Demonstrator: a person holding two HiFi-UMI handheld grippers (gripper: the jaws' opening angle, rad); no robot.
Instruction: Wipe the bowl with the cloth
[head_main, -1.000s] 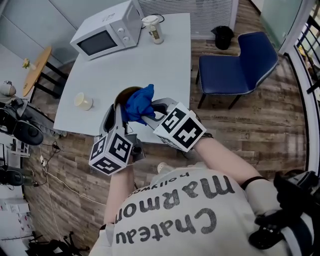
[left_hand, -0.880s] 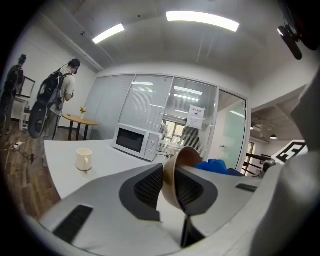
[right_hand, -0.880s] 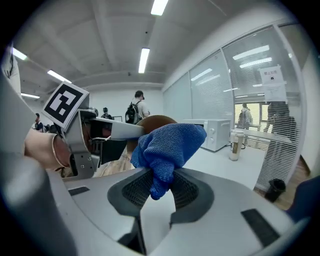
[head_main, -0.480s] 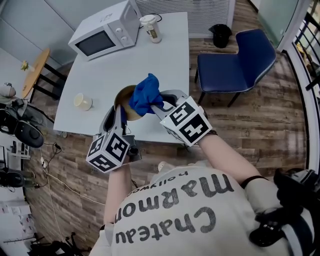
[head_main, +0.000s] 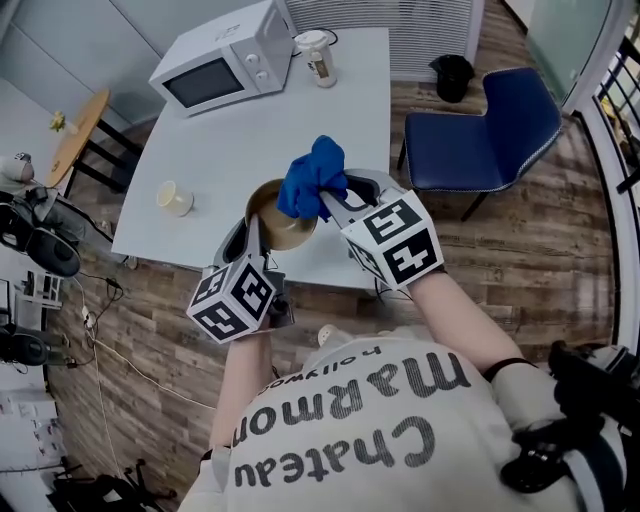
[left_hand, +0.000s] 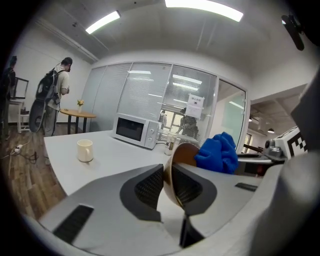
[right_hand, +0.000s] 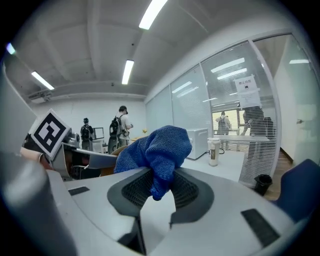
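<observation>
The cloth has slid from the middle of the bowl to its far right edge. Much more of the bowl's brown inside shows now than a second ago.

The bowl is tipped on its side with its open face toward the cloth, and it is held up over the near part of the desk. The left tool pinches the bowl's rim. Its jaws have just squeezed a little tighter, with the rim between them. The right tool is pinching the blue cloth, which bunches up above its jaws.

I think one wipe across the inside is coming to its end, and the bowl may need more wipes.

Farther out on the desk there is a cup on the left, and a microwave and a bottle on the far side. A blue chair stands on the floor to the right.
</observation>
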